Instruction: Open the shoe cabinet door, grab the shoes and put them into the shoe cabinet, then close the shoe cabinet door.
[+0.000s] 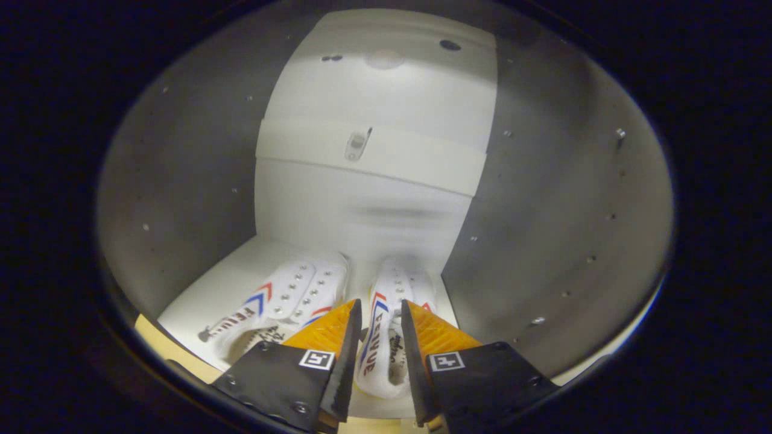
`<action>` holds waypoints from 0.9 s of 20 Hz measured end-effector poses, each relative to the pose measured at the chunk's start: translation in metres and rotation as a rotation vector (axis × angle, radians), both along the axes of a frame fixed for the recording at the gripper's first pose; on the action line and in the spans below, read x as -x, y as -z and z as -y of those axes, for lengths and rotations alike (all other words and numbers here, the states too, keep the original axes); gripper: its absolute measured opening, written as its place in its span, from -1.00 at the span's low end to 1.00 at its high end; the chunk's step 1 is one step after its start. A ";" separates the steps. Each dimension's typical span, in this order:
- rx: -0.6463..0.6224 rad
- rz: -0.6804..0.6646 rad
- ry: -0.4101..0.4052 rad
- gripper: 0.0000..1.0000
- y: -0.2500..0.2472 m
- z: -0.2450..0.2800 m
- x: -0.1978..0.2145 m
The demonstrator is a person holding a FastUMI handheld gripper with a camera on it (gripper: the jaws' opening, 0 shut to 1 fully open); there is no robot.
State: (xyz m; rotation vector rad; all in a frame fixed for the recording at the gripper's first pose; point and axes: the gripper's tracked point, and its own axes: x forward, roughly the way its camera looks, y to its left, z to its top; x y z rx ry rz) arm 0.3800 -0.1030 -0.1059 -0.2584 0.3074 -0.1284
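Camera is looking into a household shoe cabinet (531,229) interior: dark side panels with shelf-pin holes, white back panel (374,157). A pair of white sneakers (289,295) is sitting on its white shelf (199,301), suggesting home entryway storage.

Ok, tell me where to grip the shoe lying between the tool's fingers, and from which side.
Grip the right shoe by its left side wall at the collar, one finger inside the opening. Approach from the heel, which faces the tool; the toe points at the cabinet's back wall. The left shoe lies alongside.

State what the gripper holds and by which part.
The gripper straddles the right shoe at its side wall by the opening; whether both fingers press cannot be told.
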 end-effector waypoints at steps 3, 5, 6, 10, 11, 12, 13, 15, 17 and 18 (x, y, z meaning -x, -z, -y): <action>-0.085 0.097 -0.014 0.00 -0.046 -0.025 0.034; -0.118 0.145 -0.037 0.21 -0.068 -0.048 0.062; -0.125 0.161 -0.044 0.34 -0.077 -0.059 0.079; -0.129 0.206 -0.054 0.75 -0.101 -0.097 0.149; -0.133 0.217 -0.055 0.79 -0.106 -0.105 0.166; -0.135 0.231 -0.052 0.82 -0.111 -0.111 0.183; -0.137 0.246 -0.048 0.86 -0.116 -0.116 0.197; -0.152 0.253 -0.038 0.94 -0.120 -0.124 0.228; -0.173 0.248 -0.032 0.94 -0.121 -0.128 0.254; -0.184 0.238 -0.032 0.94 -0.121 -0.130 0.268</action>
